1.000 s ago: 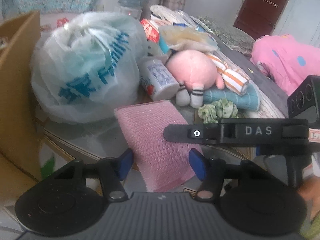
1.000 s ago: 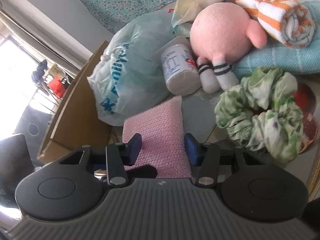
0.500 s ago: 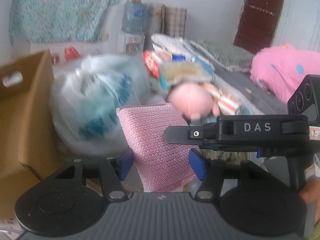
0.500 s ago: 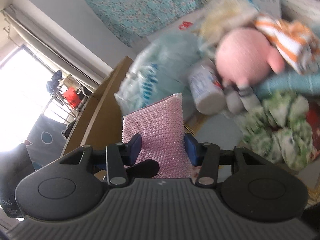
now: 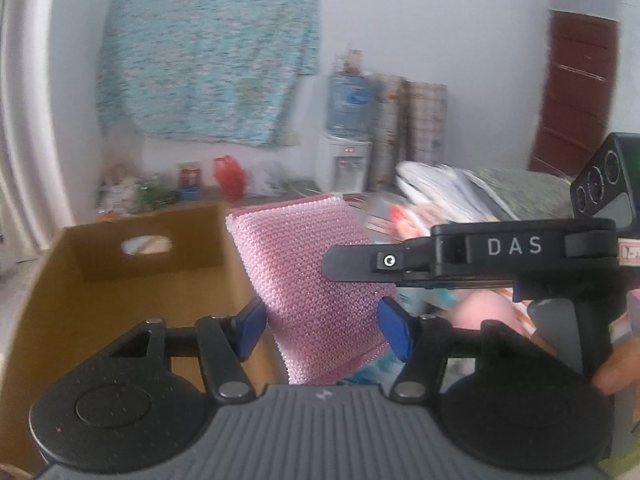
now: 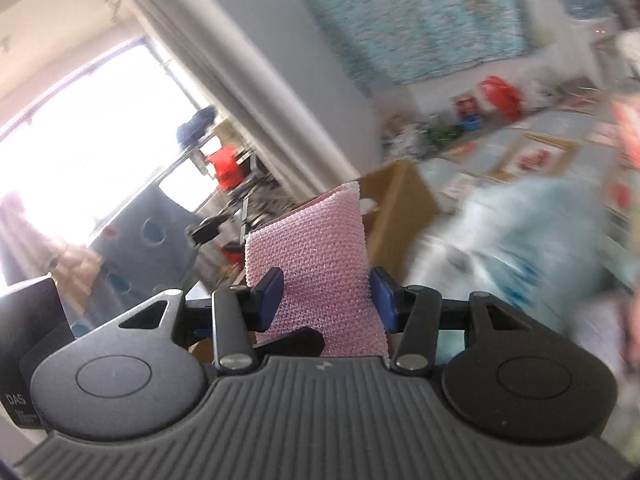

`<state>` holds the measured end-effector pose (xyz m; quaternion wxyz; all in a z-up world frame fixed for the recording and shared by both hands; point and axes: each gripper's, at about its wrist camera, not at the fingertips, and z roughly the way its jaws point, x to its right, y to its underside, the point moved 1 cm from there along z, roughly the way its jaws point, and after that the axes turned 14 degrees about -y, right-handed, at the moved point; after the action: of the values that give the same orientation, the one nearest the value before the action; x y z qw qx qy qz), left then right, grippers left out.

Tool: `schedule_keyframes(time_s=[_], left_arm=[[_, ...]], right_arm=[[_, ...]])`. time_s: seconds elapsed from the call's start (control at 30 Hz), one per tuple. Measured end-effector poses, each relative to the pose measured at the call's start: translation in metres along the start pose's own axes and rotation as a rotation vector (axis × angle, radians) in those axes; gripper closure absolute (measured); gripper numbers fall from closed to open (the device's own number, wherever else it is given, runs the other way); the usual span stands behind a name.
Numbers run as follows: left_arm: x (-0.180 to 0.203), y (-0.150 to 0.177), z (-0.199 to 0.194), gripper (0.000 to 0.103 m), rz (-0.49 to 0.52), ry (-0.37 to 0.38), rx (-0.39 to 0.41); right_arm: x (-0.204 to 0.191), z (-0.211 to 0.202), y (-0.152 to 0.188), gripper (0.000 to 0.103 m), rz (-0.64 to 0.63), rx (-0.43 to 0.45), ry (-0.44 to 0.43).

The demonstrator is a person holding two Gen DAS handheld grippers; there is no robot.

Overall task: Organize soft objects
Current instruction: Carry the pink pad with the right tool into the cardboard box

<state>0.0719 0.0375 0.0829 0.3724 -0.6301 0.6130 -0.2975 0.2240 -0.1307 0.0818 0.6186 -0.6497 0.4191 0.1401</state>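
- The left gripper point(image 5: 322, 322) has its jaws clamped on a pink sponge point(image 5: 316, 292); both blue pads press its sides, and the sponge stands up between them, leaning toward 11 o'clock.
- The right gripper point(image 6: 327, 294) has its jaws clamped on the same pink sponge point(image 6: 316, 264), so the sponge hangs in the air between the two tools.
- In the left wrist view the right tool's black finger crosses the sponge's face from 3 o'clock, and a bit of the person's hand point(image 5: 618, 368) shows at 4 o'clock.
- An open cardboard box point(image 5: 120, 288) sits at 9 o'clock of the sponge, its near rim just beside the left pad; its far wall has a handle cut-out, and the opening is unobstructed.
- A white plastic bag point(image 6: 532, 256), blurred, lies at 3 o'clock in the right wrist view.
- Room: a teal patterned cloth point(image 5: 208, 56) hangs on the wall at 12 o'clock, a water dispenser point(image 5: 346, 136) stands at 1 o'clock, a dark red door point(image 5: 576, 92) at 2 o'clock, and a bright window point(image 6: 80, 140) at 10 o'clock in the right wrist view.
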Motion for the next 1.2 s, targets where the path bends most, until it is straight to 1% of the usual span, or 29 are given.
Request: schedule_keyframes(time_s=[0.07,0.13,0.27,0.4,0.47,0.53,0.6,0.7,0.77,0.87,0.97,1.07,1.1,1.13,1.2], left_arm=[[-0.025,-0.015,0.011,0.041,-0.017,-0.039,-0.026],[-0.05,-0.03,0.024,0.041,-0.033,-0.058,-0.061],[-0.098,-0.056,0.068,0.04,-0.041,-0.105,-0.162],[-0.142,-0.07,0.127,0.039,-0.067,-0.133,-0.302],[-0.159,-0.068,0.153,0.039,-0.087,-0.141,-0.365],[-0.174,-0.066,0.174,0.038,-0.1,-0.158,-0.411],[-0.191,-0.063,0.188,0.036,-0.112,-0.186,-0.438],[-0.202,-0.062,0.211,0.033,-0.108,-0.271,-0.462],[-0.207,-0.057,0.22,0.032,-0.097,-0.299,-0.475],[-0.211,-0.054,0.224,0.032,-0.101,-0.305,-0.498],[-0.21,-0.049,0.217,0.032,-0.104,-0.297,-0.51],[-0.212,-0.049,0.211,0.031,-0.1,-0.285,-0.489],[-0.212,-0.05,0.209,0.028,-0.097,-0.287,-0.479],[-0.214,-0.05,0.205,0.026,-0.095,-0.288,-0.471],[-0.215,-0.05,0.203,0.026,-0.102,-0.289,-0.472]], right_arm=[[-0.001,0.03,-0.02,0.055,0.016,-0.047,-0.026],[0.002,0.062,-0.037,0.055,0.047,-0.089,-0.038],[0.015,0.137,-0.066,0.054,0.141,-0.178,-0.027],[0.039,0.203,-0.075,0.054,0.246,-0.25,0.022],[0.051,0.235,-0.072,0.054,0.305,-0.274,0.052],[0.067,0.259,-0.068,0.054,0.372,-0.288,0.078],[0.086,0.282,-0.065,0.054,0.45,-0.289,0.099],[0.111,0.306,-0.053,0.054,0.568,-0.268,0.13],[0.119,0.318,-0.046,0.054,0.606,-0.271,0.152],[0.118,0.33,-0.034,0.054,0.609,-0.29,0.174],[0.119,0.331,-0.023,0.053,0.61,-0.304,0.18],[0.118,0.335,-0.021,0.054,0.586,-0.317,0.214],[0.121,0.338,-0.022,0.053,0.583,-0.315,0.223],[0.121,0.34,-0.024,0.053,0.586,-0.316,0.226],[0.123,0.348,-0.025,0.053,0.606,-0.333,0.224]])
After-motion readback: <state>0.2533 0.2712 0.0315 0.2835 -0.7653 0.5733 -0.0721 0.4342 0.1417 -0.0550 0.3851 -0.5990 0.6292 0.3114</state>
